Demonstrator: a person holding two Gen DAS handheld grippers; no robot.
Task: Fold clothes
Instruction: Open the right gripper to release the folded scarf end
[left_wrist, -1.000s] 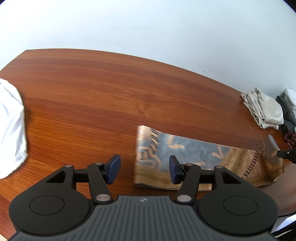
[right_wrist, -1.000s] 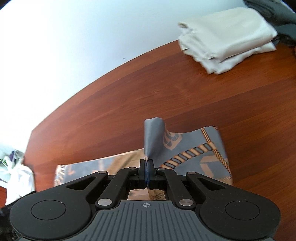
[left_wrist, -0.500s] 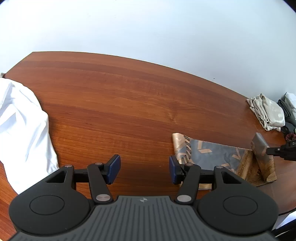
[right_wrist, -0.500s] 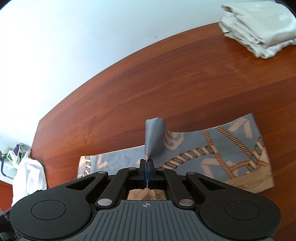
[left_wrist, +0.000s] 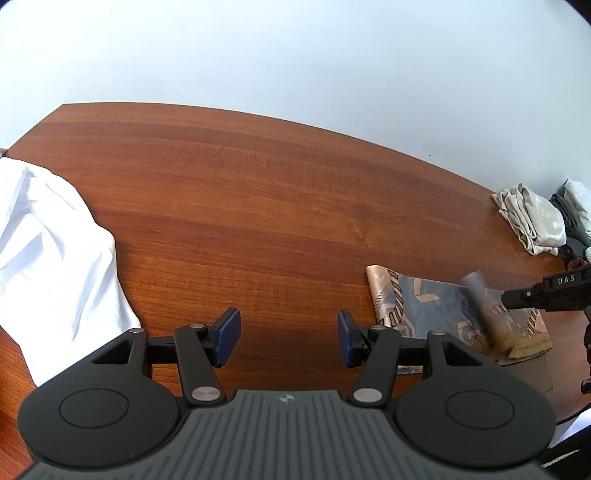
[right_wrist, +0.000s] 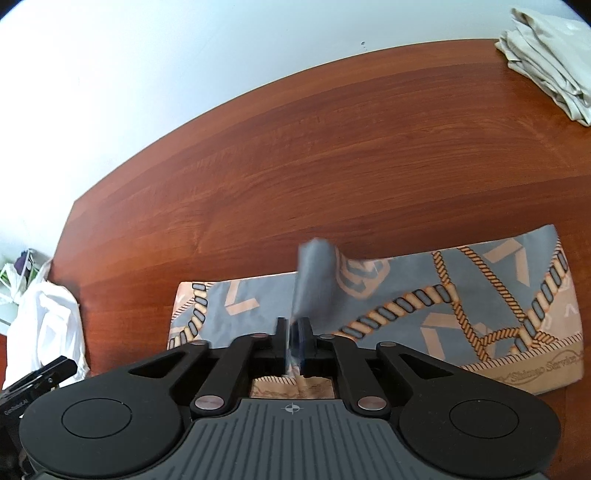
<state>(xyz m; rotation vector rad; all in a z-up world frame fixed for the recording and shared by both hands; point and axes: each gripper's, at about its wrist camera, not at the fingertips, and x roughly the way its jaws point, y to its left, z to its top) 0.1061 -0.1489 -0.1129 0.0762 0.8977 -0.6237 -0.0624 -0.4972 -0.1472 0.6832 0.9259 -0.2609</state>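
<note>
With the right tool (right_wrist: 294, 338) just parting its jaws around the patterned scarf (right_wrist: 461, 295) corner and the left tool (left_wrist: 288, 332) open and empty, let the corner drop squarely onto the folded layer on the counter (right_wrist: 332, 147).

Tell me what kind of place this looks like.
Probably a room in a home, set up for folding laundry. A large wooden table stands against a plain pale wall, with a patterned scarf spread on it, folded beige cloth at one end and loose white fabric at the other.
</note>
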